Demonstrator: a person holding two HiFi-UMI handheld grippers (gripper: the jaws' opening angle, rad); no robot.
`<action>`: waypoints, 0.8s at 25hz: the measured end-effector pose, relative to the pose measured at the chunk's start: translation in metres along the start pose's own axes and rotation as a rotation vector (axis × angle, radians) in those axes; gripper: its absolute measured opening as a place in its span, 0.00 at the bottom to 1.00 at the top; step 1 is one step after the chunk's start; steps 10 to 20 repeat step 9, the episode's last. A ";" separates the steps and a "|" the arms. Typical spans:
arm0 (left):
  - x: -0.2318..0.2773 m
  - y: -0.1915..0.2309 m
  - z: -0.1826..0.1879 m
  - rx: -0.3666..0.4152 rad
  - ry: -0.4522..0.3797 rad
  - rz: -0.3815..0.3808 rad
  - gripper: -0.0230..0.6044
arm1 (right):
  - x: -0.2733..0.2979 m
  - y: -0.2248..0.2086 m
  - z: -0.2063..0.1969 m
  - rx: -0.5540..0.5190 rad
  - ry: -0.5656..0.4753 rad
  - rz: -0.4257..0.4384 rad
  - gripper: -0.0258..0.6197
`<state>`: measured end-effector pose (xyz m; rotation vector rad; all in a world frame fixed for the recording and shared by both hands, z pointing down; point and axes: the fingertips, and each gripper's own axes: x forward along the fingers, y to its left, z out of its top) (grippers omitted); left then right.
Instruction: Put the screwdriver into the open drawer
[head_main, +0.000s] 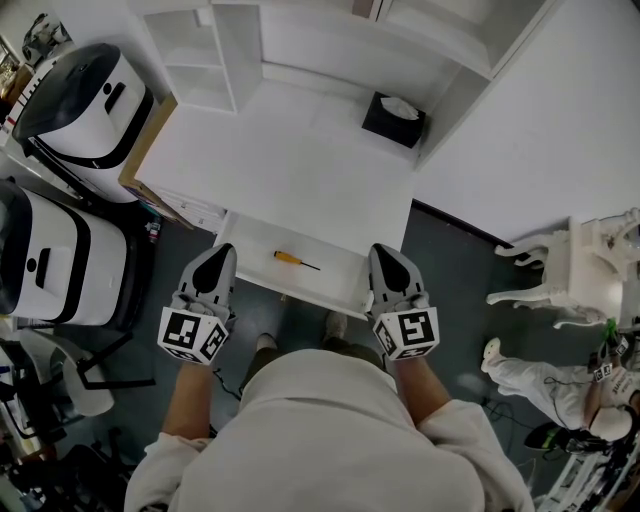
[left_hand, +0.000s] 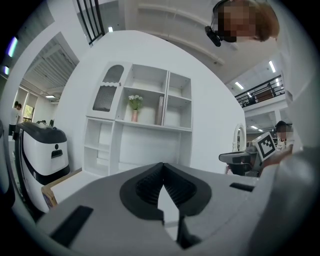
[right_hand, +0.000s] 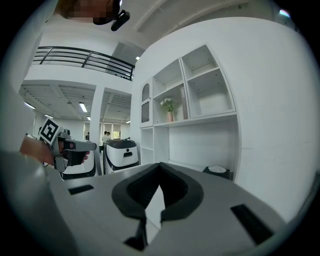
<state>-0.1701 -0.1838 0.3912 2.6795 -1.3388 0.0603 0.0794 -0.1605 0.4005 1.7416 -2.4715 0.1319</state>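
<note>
The screwdriver (head_main: 295, 260) lies in the open drawer (head_main: 345, 272); the left tool (head_main: 222, 252) and right tool (head_main: 384, 253) hover clenched, empty. The task looks done; next, just draw back.

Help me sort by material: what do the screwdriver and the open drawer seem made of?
Screwdriver: solid bright yellow handle, probably plastic; thin dark shaft, likely metal. Drawer: smooth, even matte white all over, so it looks like painted or laminated board; what lies under the white cannot be told.
</note>
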 end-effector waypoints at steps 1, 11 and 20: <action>0.001 0.000 0.000 0.000 0.000 0.000 0.04 | 0.000 0.000 0.000 -0.001 0.001 0.000 0.04; 0.005 -0.002 0.000 0.009 0.010 -0.004 0.04 | 0.002 -0.001 0.001 -0.004 0.003 0.003 0.04; 0.005 -0.002 0.000 0.009 0.010 -0.004 0.04 | 0.002 -0.001 0.001 -0.004 0.003 0.003 0.04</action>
